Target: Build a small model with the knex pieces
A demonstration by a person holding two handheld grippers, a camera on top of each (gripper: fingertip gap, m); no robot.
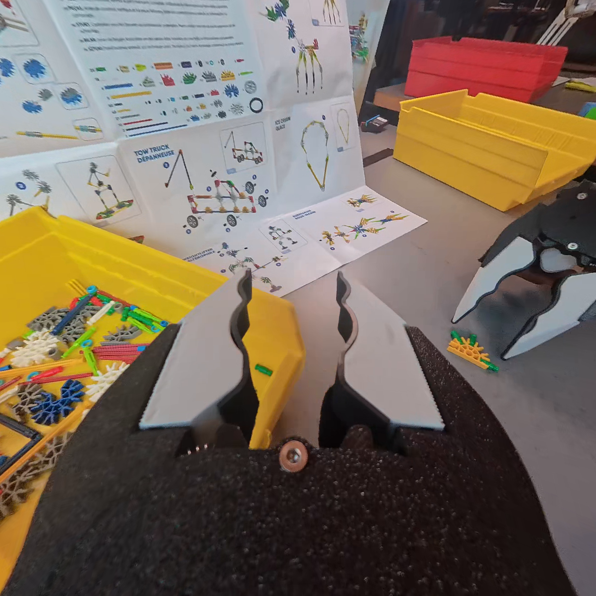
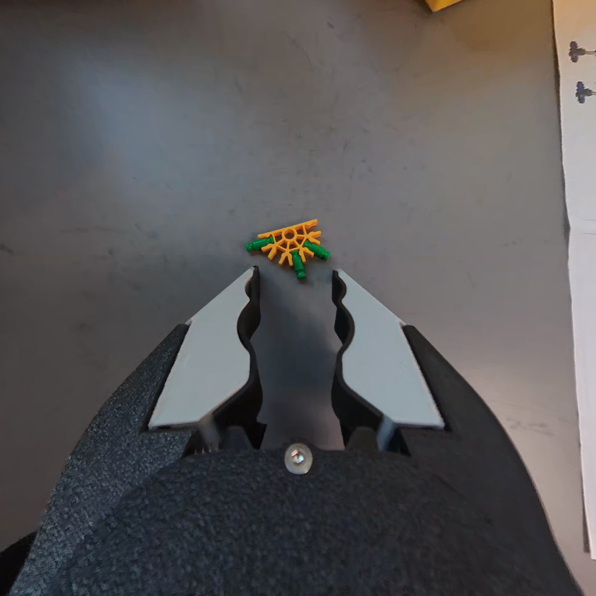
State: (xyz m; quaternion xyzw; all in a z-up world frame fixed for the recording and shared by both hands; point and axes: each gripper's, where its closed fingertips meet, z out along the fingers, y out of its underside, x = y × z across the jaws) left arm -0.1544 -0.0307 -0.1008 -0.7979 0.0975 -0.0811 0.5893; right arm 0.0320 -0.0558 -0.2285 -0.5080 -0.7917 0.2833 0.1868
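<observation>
The right gripper (image 2: 294,269) is pointing down at the grey table (image 2: 129,145), its jaws standing apart and gripping nothing. Just beyond its fingertips, at frame centre in the right wrist view, an orange fan-shaped connector (image 2: 289,242) is lying flat on the table with three short green rods plugged into it. Its straight edge is facing away from the gripper and running left to right across the frame, slightly tilted; one green rod (image 2: 299,267) is pointing back into the gap between the jaws. A white printed sheet (image 2: 580,225) is showing along the right edge of that frame.

The left gripper (image 1: 293,282) is also standing with jaws apart and empty, hovering over the corner of a yellow bin (image 1: 283,322) in the lower left of its frame. In the left wrist view the connector (image 1: 471,351) is lying at centre right, just beside the right gripper (image 1: 479,338) and well apart from the left one, so the right gripper is nearer.

The near yellow bin is holding loose construction-toy parts: rods in red, orange, blue and green, and white, grey and blue spoked connectors. One short green rod (image 1: 263,369) is lying alone near its corner. A second yellow bin (image 1: 467,154) at upper right is showing no contents from this angle. Red bins (image 1: 477,71) are standing stacked behind it.
</observation>
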